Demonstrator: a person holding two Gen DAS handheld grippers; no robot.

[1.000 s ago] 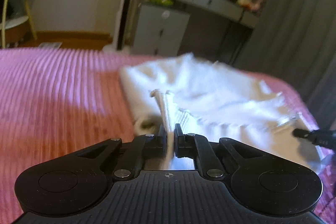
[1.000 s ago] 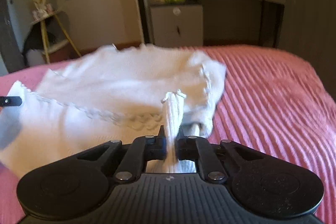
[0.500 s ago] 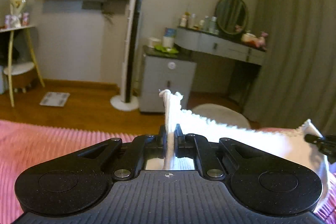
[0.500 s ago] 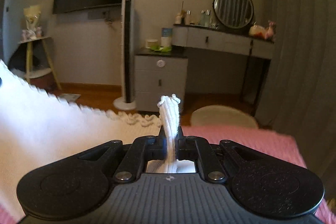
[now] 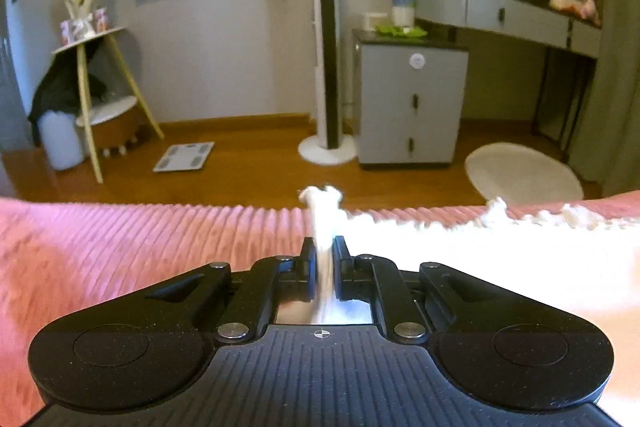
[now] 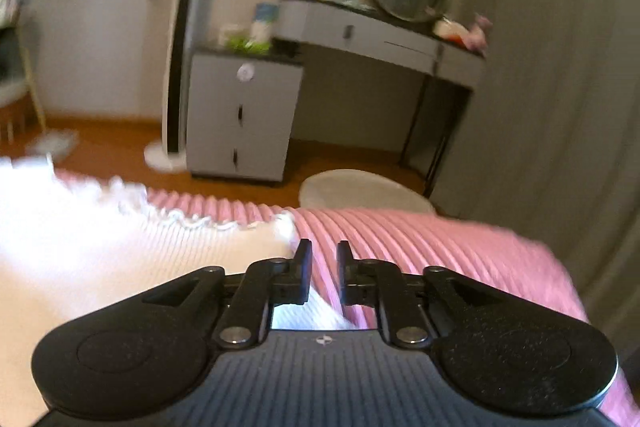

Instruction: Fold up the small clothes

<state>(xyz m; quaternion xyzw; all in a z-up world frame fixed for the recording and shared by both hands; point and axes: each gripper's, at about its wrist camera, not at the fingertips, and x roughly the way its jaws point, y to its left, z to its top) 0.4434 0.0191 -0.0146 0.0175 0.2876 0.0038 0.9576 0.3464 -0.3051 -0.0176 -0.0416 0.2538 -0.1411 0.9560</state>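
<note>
Over on the left wrist view, the left gripper (image 5: 323, 255) has a pinched-up bit of the white knit garment (image 5: 500, 255) standing between its pads. Its jaws have just been easing apart, but the fabric looks touched on both sides, so I'd call it a loosening grasp rather than a full let-go. The rest of the garment spreads off to the right across the pink ribbed bedspread (image 5: 140, 247), its scalloped edge close to the far edge of the bed.

Right wrist view is blurry. The right gripper (image 6: 323, 259) has just been opening too, and its jaws stand apart with only bedspread showing between the tips. The garment's corner lies just left of the left finger, released.

My read: this is the drop-off at the end of a fold. Next move calls for the left jaws to finish letting go, then both pull back without dragging the cloth.

No brands or readable writing anywhere that I can make out.
</note>
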